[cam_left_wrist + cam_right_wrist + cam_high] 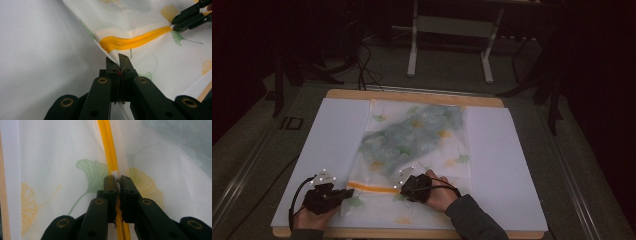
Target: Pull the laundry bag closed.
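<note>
Both of the person's forearms come in low over the near edge of the desk (512,150), which is covered by a white sheet. The left hand (309,216) lies at the near left with its knuckles up, aiming the left gripper (346,193) rightward; the right hand (439,192), in a dark sleeve, reaches in from the near right and aims the right gripper (401,187) leftward, so the 2 face each other along the yellow zipper (372,188). A white mesh bag (417,145) printed with green and yellow ginkgo leaves lies flat in the middle of the sheet, its long axis running away from the person, with greenish fabric showing through it. The zipper crosses the bag's near end from left to right. The left gripper's fingers (126,65) are pinched together on the bag's corner just below the zipper's end, lifting it a little. The right gripper's fingers (110,186) are closed on the small white zipper pull (115,173).
</note>
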Motion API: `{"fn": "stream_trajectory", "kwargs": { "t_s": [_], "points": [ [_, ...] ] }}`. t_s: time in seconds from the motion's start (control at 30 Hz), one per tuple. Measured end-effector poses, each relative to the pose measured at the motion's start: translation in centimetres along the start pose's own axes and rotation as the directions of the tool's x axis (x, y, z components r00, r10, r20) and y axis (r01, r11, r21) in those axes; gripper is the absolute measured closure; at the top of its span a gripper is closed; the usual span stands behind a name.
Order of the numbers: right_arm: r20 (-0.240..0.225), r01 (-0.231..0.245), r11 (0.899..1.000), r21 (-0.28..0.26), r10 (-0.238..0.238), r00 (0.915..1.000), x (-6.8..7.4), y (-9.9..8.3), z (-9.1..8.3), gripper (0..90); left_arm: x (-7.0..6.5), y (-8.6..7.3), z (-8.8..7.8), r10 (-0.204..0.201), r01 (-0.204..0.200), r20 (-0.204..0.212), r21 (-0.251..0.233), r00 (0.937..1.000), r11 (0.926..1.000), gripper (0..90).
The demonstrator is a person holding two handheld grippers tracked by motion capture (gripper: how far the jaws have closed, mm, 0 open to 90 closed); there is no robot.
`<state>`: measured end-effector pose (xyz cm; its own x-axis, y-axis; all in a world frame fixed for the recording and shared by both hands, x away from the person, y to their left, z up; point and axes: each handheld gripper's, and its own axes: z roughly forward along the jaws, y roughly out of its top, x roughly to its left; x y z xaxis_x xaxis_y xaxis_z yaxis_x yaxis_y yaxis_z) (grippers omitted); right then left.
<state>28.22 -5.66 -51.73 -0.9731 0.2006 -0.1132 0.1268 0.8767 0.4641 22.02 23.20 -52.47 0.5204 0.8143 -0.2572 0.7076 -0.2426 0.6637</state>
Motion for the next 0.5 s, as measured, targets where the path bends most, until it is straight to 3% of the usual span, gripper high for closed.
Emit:
{"fn": "stream_trajectory", "kwargs": {
  "t_s": [0.5],
  "points": [
    [0.015,-0.004,1.0,0.016,0.003,0.9999,-0.1,-1.2,-0.8,84.6,0.1,-0.1,0.0,-0.001,0.001,-0.001,0.001,1.0,1.0,88.6]
  ]
}}
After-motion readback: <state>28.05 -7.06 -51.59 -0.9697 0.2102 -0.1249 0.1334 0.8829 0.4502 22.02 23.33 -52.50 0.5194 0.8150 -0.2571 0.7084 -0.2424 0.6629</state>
